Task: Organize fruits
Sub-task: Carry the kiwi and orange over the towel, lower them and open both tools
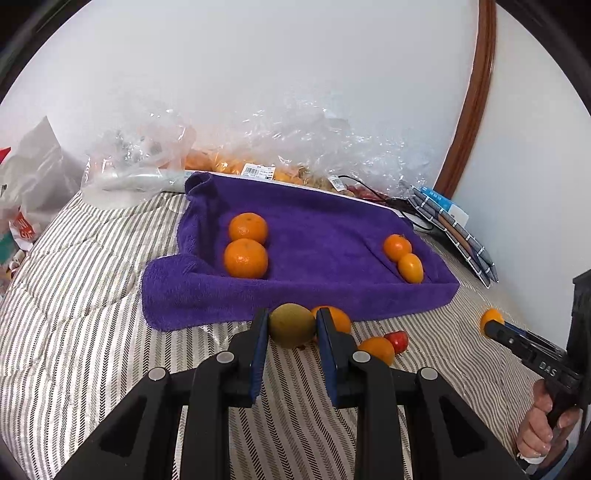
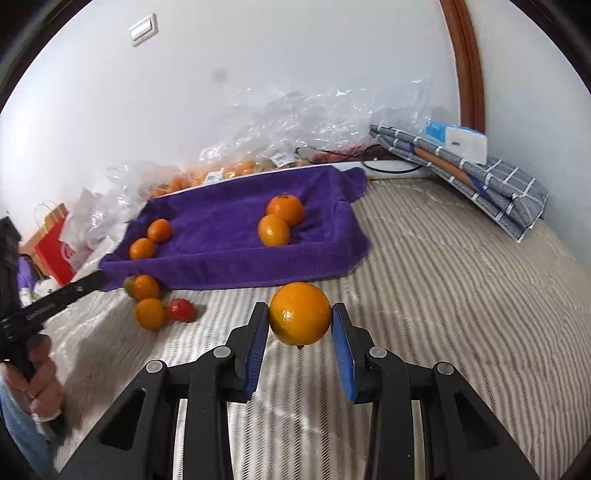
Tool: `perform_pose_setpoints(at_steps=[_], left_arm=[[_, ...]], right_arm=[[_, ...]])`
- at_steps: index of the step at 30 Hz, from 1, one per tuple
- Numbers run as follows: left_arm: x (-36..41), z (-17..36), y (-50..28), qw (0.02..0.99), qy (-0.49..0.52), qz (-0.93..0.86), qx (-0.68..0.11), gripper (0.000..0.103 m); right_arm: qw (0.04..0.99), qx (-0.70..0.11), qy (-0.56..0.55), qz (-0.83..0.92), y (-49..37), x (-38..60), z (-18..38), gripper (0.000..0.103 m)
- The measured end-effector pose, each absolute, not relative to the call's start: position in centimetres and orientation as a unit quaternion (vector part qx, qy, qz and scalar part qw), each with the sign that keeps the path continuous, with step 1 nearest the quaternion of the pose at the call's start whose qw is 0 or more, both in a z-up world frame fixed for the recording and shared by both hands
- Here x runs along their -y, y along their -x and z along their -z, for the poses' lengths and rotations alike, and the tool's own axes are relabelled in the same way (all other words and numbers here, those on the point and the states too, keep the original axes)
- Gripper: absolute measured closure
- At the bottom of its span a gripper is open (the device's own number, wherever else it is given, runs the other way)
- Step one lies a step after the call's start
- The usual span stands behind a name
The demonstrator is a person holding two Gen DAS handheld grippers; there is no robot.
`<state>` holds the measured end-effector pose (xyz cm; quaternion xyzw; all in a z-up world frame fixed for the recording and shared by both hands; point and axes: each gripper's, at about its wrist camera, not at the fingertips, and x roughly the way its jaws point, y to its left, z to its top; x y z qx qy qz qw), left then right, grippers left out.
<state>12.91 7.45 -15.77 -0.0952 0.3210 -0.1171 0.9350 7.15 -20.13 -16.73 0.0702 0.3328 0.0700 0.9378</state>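
Home bedroom, most likely. Surface is a bed with a striped quilted cover [image 1: 74, 332], soft and puckered, pushed against a plain white wall [image 1: 258, 74]. Light switch [image 2: 144, 28] on the wall, brown wooden door frame [image 1: 476, 92] at right. Household clutter along the wall: crumpled clear plastic bags [image 1: 314, 147] of produce with barcode labels, a red paper shopping bag [image 2: 51, 247], folded checked cloth [image 2: 491, 192], a purple towel [image 1: 314, 236] laid over what may be a tray.
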Motion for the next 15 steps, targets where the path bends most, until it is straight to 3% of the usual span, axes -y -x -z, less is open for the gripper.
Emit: perform_pose_setpoints(at_steps=[8, 15], left_arm=[[-8.7, 14.6, -12.6, 0.932, 0.111, 0.098, -0.331, 0.078], [-10.3, 9.7, -12.6, 0.940, 0.122, 0.092, -0.303, 0.078]], right_arm=[[0.937, -0.333, -0.070, -0.082, -7.5, 19.7, 14.8, 0.069], [0.944, -0.314, -0.064, -0.083, -9.5, 19.7, 11.8, 0.069]])
